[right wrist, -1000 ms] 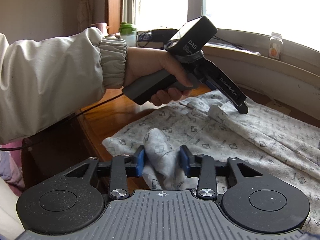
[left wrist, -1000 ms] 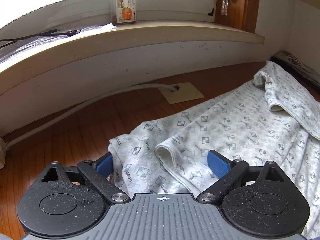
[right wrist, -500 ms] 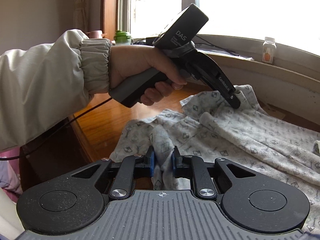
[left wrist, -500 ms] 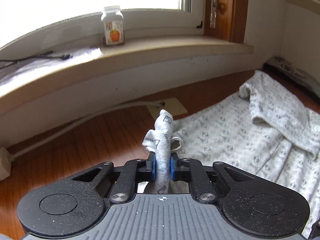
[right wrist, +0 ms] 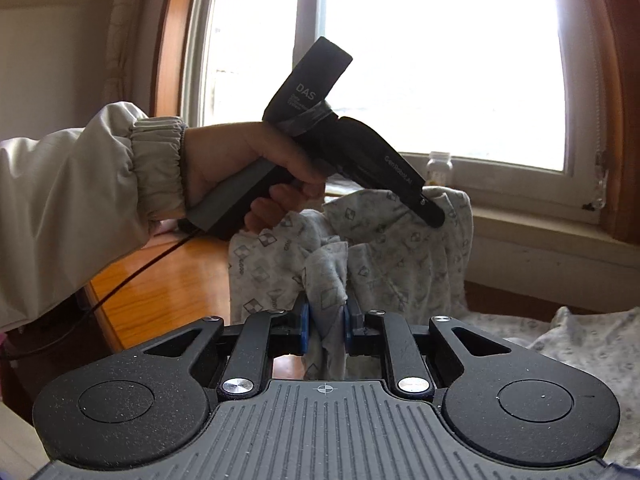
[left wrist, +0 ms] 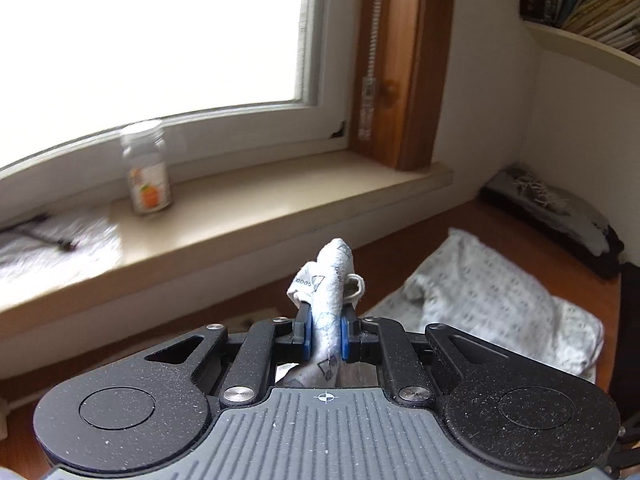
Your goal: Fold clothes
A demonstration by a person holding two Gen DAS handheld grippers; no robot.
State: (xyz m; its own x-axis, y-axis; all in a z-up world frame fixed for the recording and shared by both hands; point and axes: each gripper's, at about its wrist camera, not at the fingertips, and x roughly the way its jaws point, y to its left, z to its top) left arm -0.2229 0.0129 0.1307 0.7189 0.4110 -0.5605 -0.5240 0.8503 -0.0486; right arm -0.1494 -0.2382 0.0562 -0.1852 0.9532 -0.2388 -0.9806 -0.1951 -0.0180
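Patterned garment [right wrist: 400, 252] raised off the wooden surface [right wrist: 168, 280], clamped in left tongs [left wrist: 325, 330] and right tongs [right wrist: 325, 326].

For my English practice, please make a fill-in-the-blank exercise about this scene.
1. Both grippers are shut on the patterned ____.
2. The bottle stands on the window ____.
3. The bottle's label shows a picture coloured ____.
4. The hand holding the left gripper wears a sleeve with an elastic ____.

Missing words: garment; sill; orange; cuff

daylight from overexposed window [left wrist: 152, 32] | motion-blurred jar [left wrist: 147, 174] | fisheye-curved edges
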